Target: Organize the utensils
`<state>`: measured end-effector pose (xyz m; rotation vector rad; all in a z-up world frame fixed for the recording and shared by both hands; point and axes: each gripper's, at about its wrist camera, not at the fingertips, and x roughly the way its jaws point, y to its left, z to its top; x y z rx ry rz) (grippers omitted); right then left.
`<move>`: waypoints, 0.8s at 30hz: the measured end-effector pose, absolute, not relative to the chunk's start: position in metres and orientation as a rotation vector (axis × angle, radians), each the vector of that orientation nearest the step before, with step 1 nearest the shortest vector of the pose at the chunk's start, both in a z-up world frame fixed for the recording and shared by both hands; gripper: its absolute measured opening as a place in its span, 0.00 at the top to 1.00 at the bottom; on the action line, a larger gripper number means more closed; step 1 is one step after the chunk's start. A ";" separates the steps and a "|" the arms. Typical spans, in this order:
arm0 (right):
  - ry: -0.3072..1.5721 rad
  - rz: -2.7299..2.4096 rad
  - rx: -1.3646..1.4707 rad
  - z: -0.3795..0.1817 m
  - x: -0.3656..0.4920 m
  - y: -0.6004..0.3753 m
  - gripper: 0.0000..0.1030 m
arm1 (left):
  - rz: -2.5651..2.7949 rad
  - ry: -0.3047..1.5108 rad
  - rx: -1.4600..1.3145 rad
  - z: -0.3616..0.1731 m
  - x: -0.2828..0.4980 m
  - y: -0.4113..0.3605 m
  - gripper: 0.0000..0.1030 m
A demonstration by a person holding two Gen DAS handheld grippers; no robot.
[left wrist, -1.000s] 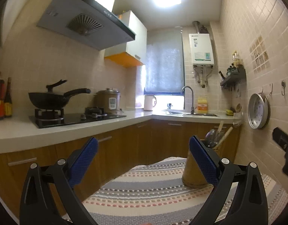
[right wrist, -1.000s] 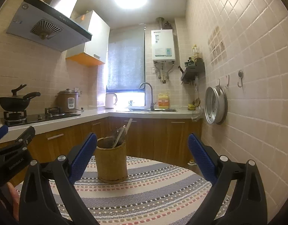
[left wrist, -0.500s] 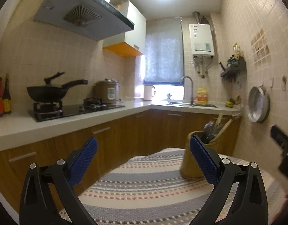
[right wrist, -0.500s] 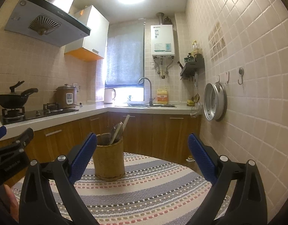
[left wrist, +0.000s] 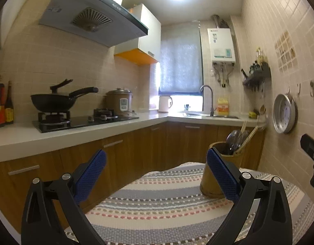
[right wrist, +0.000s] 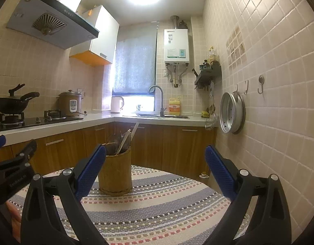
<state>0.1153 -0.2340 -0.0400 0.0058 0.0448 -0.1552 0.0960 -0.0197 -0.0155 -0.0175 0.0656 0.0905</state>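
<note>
A bamboo utensil holder [left wrist: 218,169] [right wrist: 115,173] stands upright on a table with a striped cloth [left wrist: 167,200] [right wrist: 157,204]. Spoons and chopsticks [left wrist: 238,138] [right wrist: 121,140] stick out of its top. My left gripper [left wrist: 156,175] is open and empty; the holder sits behind its right finger. My right gripper [right wrist: 155,173] is open and empty; the holder sits just behind its left finger. The left gripper also shows at the left edge of the right wrist view [right wrist: 12,173].
A kitchen counter [left wrist: 55,134] runs along the left with a wok [left wrist: 52,102], stove and rice cooker [left wrist: 119,101]. A sink and tap [right wrist: 159,102] are at the back. The tiled wall on the right carries a metal lid [right wrist: 232,113] and hooks.
Both views have tilted slightly downward, so the holder and more of the cloth sit higher in view. Both grippers stay open and empty.
</note>
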 end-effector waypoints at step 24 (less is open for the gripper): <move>0.060 -0.170 0.004 -0.043 0.118 -0.237 0.10 | 0.084 0.056 -0.012 -0.013 0.093 -0.023 0.07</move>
